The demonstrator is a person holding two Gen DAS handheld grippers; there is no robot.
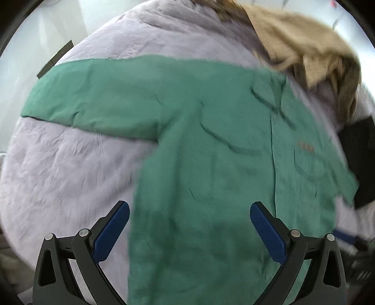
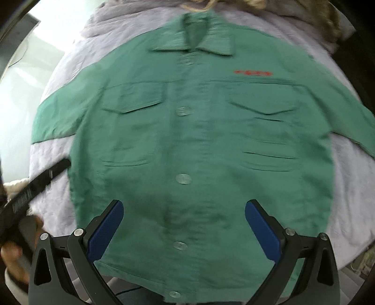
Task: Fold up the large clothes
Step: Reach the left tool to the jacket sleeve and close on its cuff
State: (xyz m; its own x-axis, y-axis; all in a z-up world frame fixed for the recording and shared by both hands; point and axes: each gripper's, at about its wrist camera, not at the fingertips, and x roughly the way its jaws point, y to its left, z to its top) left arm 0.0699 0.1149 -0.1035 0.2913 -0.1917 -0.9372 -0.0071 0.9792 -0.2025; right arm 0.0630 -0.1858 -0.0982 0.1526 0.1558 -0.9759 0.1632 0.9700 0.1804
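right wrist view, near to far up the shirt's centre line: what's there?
Right gripper with open blue-padded fingers → hem button of the green button-up work shirt → further buttons up the placket → green collar → lilac quilted bedcover → tan furry garment.

A green button-front work jacket (image 2: 187,131) lies spread flat, front up, on a pale lavender quilted bedcover (image 2: 351,211), its collar (image 2: 191,38) at the far end, a column of pale buttons (image 2: 183,179) running down the closed placket, two flapped chest pockets on either side and small red embroidered lettering (image 2: 253,73) above one of them. The right gripper (image 2: 184,231) hangs over the jacket's lower front with its blue-padded fingers (image 2: 105,232) spread wide apart and nothing between them. At the left edge a black finger of the left gripper (image 2: 35,185) lies just beside the jacket's side hem, with the person's hand (image 2: 11,260) showing below it, and a tan garment (image 2: 304,14) is bunched on the bedcover past the collar.
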